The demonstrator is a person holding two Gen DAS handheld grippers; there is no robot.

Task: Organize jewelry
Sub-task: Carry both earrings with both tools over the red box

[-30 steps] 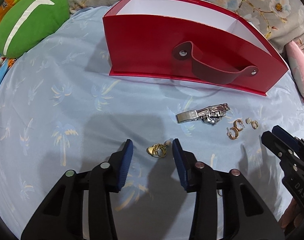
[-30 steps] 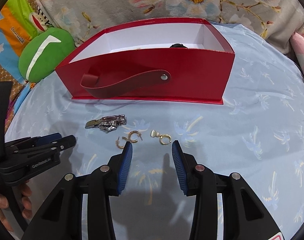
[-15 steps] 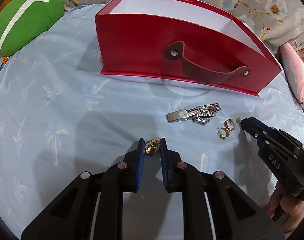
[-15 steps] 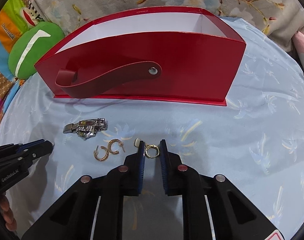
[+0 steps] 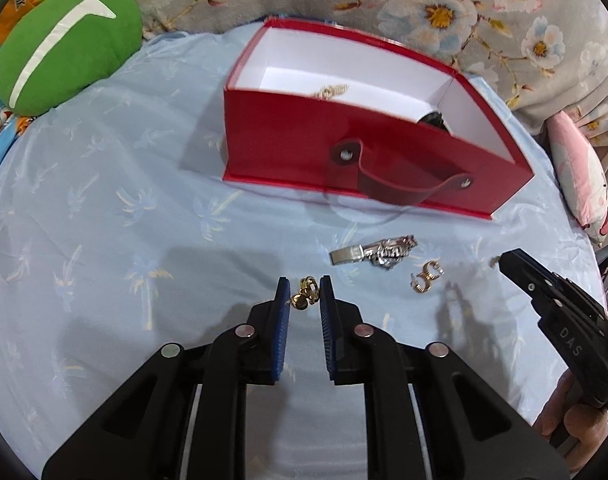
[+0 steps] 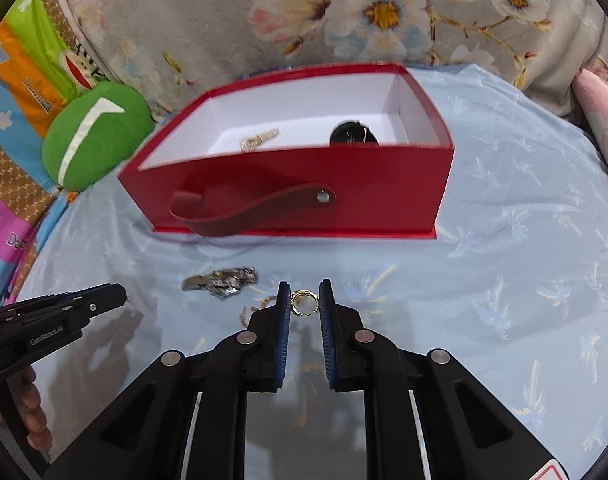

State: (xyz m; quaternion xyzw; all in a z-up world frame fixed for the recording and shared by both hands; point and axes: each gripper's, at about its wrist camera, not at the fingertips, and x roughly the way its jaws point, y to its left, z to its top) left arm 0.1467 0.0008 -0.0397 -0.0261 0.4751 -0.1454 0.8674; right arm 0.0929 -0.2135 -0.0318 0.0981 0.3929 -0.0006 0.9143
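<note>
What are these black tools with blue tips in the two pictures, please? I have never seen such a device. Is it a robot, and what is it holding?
It is no robot. A person holds a two-finger gripper in each hand, and a fisheye camera on each one looks forward along its fingers, so each picture is one tool's own view.

In the left view, the left gripper is shut on a gold earring. In the right view, the right gripper is shut on a gold hoop earring. Each tool also shows at the edge of the other's picture.

On the light blue sheet lie a silver watch band and a pair of gold earrings. Behind stands an open red box, with a gold piece and a dark round thing inside.
</note>
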